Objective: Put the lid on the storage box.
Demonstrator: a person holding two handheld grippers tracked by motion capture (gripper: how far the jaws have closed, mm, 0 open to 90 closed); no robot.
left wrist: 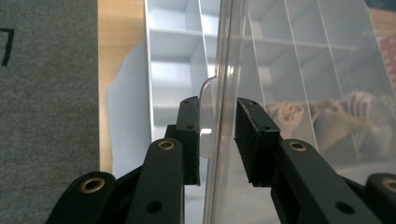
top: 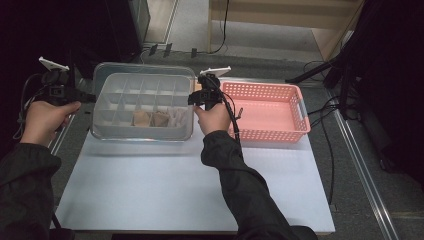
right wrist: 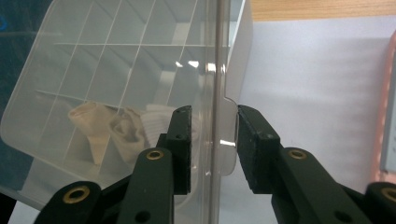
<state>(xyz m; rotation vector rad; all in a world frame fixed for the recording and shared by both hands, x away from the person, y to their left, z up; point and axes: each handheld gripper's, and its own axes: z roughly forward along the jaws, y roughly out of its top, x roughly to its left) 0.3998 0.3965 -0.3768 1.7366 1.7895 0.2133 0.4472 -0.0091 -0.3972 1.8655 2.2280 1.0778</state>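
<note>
The clear plastic lid (left wrist: 219,93) of the white divided plastic organiser box (top: 142,107) is seen edge-on between the jaws of both grippers. In the left gripper view, the left gripper (left wrist: 217,140) is spread around the lid's edge, a small clear tab (left wrist: 205,100) lying against the left pad while a gap is left at the other. In the right gripper view, the right gripper (right wrist: 214,147) is likewise parted around the opposite edge and its rounded tab (right wrist: 229,140); contact cannot be told. The box is placed at the far side of the white tabletop (top: 190,185), just beside a pink perforated plastic basket (top: 267,112). 3 crumpled beige and white cloth pieces (top: 156,118) are held in the near compartments.
</note>
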